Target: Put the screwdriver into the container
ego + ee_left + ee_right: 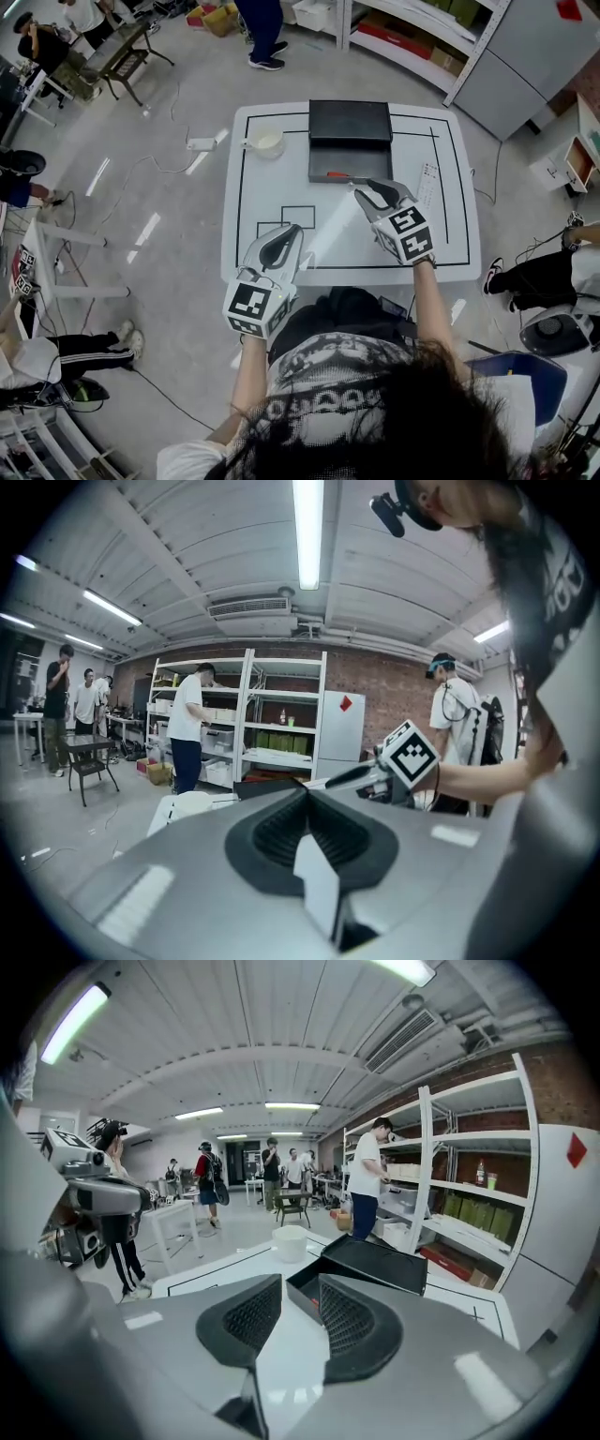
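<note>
- Counter (281, 187): white top with black lines drawn on it, namely an outer border and small rectangles near the front edge.
- Container (319, 161): black box at the far middle of the counter, lid swung open behind the tray.
- Screwdriver (336, 174): red handle, lying inside the container's tray along its near edge.
- Mug (265, 142): white, standing on the counter just left of the container.
- Left claw (291, 231): closed with nothing in it, over the counter's front edge.
- Right claw (375, 194): pads apart and empty, just in front of the container and near the screwdriver.
- Floor (141, 197): grey and glossy, with cables trailing across it.
- Shelves (403, 37): white metal racks along the brick wall.
- Room: workshop with strip lights; several people stand at other tables.
</note>
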Available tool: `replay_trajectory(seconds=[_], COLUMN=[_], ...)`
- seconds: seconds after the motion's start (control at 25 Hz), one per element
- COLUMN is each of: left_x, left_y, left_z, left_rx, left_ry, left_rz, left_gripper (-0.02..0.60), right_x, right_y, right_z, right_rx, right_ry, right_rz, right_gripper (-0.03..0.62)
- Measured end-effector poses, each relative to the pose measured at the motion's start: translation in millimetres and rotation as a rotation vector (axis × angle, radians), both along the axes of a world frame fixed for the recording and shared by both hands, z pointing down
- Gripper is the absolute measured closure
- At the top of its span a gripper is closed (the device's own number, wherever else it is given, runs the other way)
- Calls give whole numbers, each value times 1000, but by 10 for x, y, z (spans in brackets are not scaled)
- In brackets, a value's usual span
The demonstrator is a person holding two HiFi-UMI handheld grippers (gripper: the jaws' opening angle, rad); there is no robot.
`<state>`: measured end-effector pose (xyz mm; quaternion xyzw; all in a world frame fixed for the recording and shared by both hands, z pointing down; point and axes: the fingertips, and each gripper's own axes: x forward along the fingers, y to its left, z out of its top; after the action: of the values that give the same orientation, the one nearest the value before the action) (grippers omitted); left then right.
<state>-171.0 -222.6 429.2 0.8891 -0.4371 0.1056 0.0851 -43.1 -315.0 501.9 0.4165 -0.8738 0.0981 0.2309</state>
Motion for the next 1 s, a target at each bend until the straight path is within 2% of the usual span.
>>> replay_trajectory(seconds=[0.48, 0.76, 1.0], left_x=[42, 187, 424], left_y=[745, 946, 1074], left_z=[94, 83, 54], left_rx=[-17, -16, -10], left_ry=[32, 40, 44], left_rz=[66, 98, 114], left_gripper=[581, 581, 581], right_x=[25, 27, 202], right_y=[1049, 1448, 1732], right_z=[-25, -238, -304], right_rx=[-19, 3, 2], right_ry=[-47, -96, -134], right_rz=[71, 72, 86], right_gripper=[473, 474, 487])
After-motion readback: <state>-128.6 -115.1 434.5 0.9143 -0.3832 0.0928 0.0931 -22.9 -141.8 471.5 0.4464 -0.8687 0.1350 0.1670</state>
